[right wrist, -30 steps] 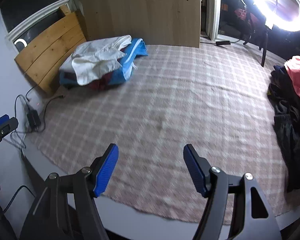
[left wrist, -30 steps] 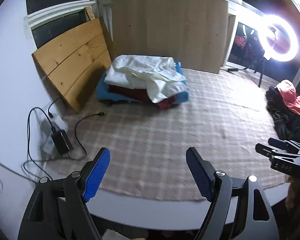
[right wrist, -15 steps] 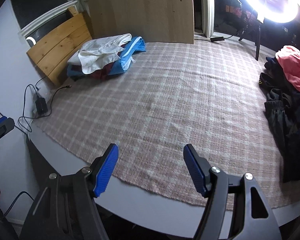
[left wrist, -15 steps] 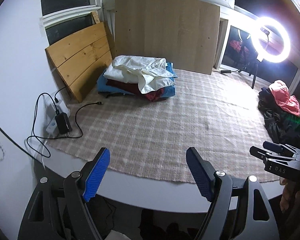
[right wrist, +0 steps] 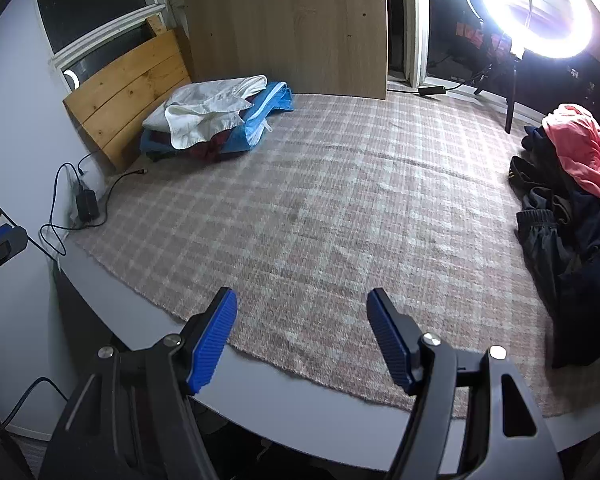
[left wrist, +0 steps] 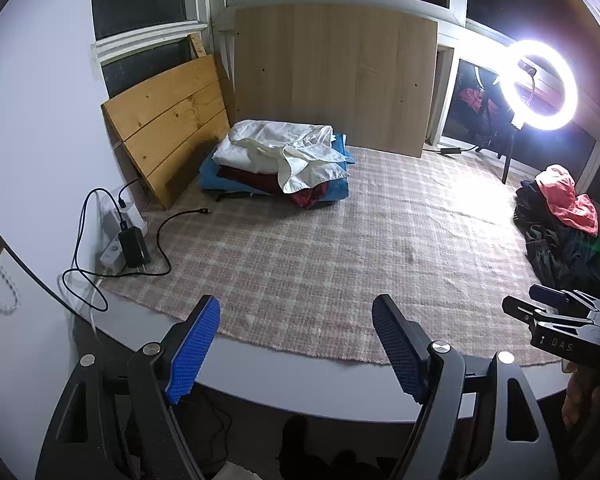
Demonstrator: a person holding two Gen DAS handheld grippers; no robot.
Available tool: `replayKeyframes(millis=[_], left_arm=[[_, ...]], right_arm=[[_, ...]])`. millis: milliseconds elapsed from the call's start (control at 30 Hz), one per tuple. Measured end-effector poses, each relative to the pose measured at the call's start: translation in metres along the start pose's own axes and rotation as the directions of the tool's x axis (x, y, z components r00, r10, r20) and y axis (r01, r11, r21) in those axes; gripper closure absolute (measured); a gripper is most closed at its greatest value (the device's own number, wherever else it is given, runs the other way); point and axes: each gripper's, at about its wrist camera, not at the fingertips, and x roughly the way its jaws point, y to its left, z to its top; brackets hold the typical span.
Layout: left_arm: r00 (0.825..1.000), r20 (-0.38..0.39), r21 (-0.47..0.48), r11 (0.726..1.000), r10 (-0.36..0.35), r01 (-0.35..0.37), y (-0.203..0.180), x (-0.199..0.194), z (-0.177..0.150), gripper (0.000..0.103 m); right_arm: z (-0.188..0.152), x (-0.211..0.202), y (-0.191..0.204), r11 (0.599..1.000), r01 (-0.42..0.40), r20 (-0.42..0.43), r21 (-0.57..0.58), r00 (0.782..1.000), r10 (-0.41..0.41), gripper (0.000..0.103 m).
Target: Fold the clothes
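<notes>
Your left gripper point(left wrist: 296, 344) sits at the bottom of its frame with the blue-padded fingers point(left wrist: 194, 350) spread wide and nothing between them, over the near edge of the bench point(left wrist: 300, 384). Your right gripper point(right wrist: 302, 336) is in the same condition: fingers point(right wrist: 214, 340) released, empty, above the front hem of the checked cloth point(right wrist: 340, 208) that covers the bench.

Folded stack point(left wrist: 276, 160): upper centre-left of the left wrist view, at the far side of the cloth. White garment point(left wrist: 284, 148) on top, loosely draped, one flap hanging over the front; dark red and blue items beneath. It lies just beside the slatted wooden panel point(left wrist: 168, 120) and in front of the large pale board point(left wrist: 332, 80).

Unfolded pile point(right wrist: 572, 208): right edge of the right wrist view. Dark garments with a pink garment point(right wrist: 580, 144) on top. Well apart from both grippers.

Other items: a lit ring light point(left wrist: 540, 84) at upper right; a black charger point(left wrist: 132, 246) with cables at the left edge of the cloth. In the left wrist view, your right gripper shows at the lower right edge.
</notes>
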Motion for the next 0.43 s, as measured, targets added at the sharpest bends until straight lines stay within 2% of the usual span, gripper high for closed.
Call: replayKeyframes(millis=[433], left_arm=[[1.000, 0.021, -0.002, 1.000, 0.022, -0.022, 0.009, -0.007, -0.004, 0.026]], right_arm=[[-0.001, 0.001, 0.014, 1.000, 0.000, -0.005, -0.021, 1.000, 0.000, 0.036]])
